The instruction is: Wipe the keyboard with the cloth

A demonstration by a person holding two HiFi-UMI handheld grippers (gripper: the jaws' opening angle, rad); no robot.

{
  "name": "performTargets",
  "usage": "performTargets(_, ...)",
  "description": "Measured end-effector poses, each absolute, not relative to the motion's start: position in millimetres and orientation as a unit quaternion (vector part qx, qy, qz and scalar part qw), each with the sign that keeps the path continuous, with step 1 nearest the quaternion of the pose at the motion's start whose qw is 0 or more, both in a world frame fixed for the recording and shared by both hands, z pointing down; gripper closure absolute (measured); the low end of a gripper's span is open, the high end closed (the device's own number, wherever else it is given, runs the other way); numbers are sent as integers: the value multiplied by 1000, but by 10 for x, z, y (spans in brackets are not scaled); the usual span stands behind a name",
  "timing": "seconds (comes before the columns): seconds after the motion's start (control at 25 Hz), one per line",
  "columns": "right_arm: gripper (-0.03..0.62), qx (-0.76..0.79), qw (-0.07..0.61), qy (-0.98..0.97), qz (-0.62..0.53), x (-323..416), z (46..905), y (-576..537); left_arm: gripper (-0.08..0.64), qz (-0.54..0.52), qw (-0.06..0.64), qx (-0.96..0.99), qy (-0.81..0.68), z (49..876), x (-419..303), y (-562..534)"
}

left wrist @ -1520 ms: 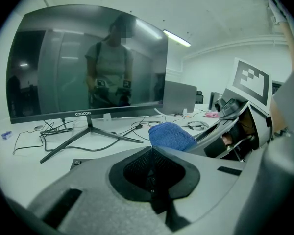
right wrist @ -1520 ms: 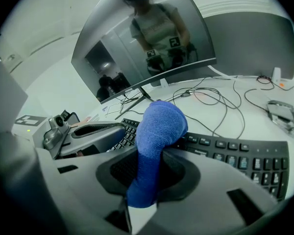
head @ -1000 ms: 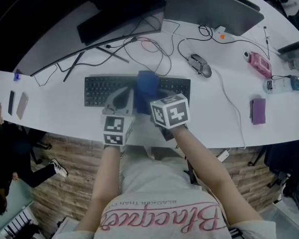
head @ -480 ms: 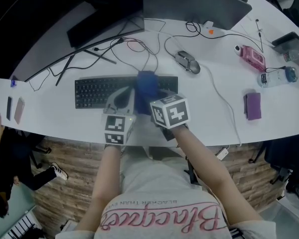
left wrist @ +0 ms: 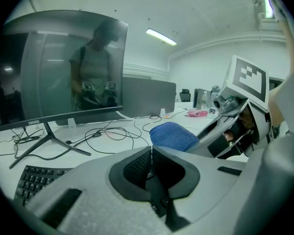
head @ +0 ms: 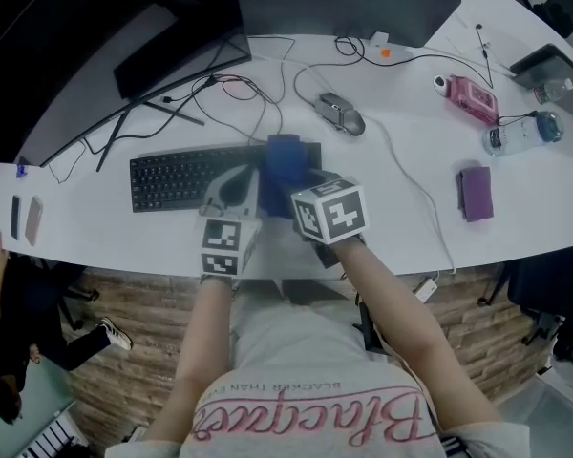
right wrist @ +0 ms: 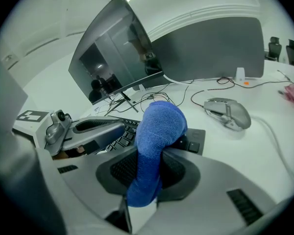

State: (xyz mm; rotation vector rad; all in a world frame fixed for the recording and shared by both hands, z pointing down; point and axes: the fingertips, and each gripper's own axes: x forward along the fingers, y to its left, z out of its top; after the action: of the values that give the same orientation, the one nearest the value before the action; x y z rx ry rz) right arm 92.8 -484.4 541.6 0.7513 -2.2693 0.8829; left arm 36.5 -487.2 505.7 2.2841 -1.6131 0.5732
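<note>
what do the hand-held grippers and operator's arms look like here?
The left hand-held gripper and right hand-held gripper are light grey moulded shells with dark textured pads. Each carries a white cube with black square markers. Forearms unsleeved; pale T-shirt with pink script.

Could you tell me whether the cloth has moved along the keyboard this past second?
Yes. The cloth has slid rightward along the keyboard, now near its right end and closer to the mouse.

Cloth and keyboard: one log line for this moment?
right gripper: shut on cloth | cloth: over keyboard right end | left gripper: shut, empty
</note>
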Motion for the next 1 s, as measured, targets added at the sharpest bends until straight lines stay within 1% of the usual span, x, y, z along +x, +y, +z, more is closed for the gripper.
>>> performTargets(0.6, 502, 340, 296, -832, 324, 1741, 5425, -4952, 554, 199, 133, 814, -530, 5039, 990, -4953)
performTargets(1.0, 502, 398, 308, -805, 315, 2328, 5490, -4979, 554, 200, 125, 823, -517, 4998, 1192, -4953)
